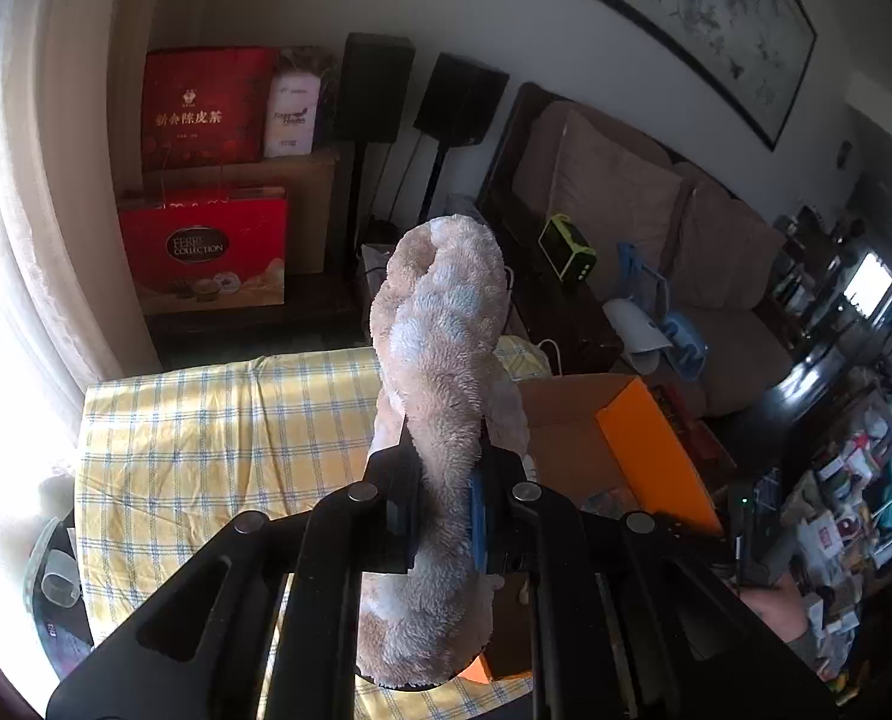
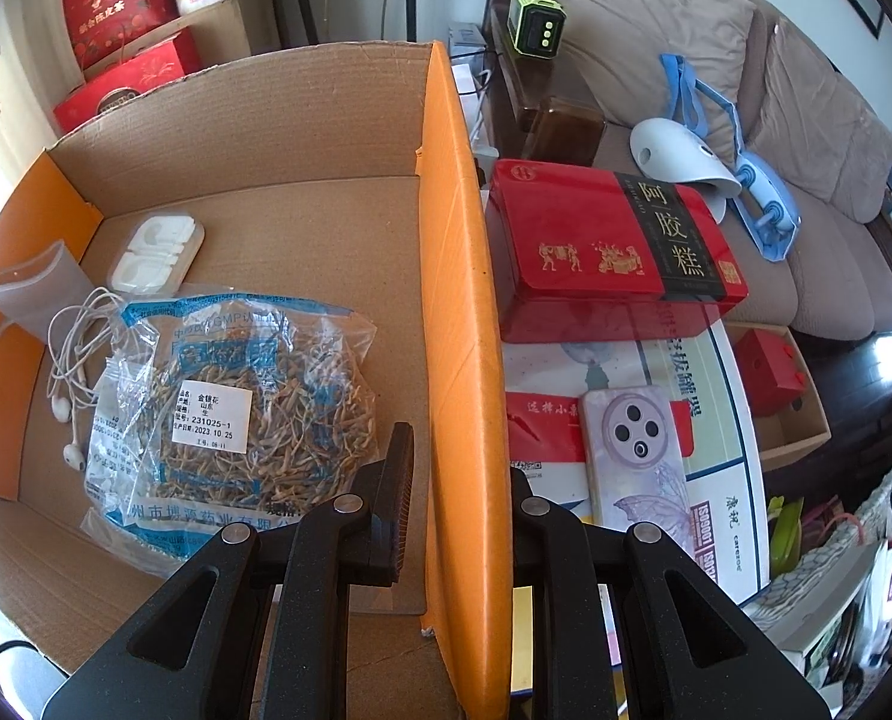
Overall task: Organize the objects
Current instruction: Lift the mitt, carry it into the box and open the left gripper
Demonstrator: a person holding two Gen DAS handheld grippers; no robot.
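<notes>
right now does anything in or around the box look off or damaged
Nothing looks spilled or broken. Inside the cardboard box, the earphone cord lies in a loose tangle beside the bag of dried herbs. The right tool pinches the box's orange wall, and the box's far rim is ragged.

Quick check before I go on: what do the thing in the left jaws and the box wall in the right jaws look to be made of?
The plush toy looks like soft synthetic fleece: shaggy beige and pale pile, squeezed narrow where the jaws grip it. The box wall looks like corrugated cardboard: plain brown inside, fluting at the torn top edge, with a smooth matte orange outer face, probably printed paper.
</notes>
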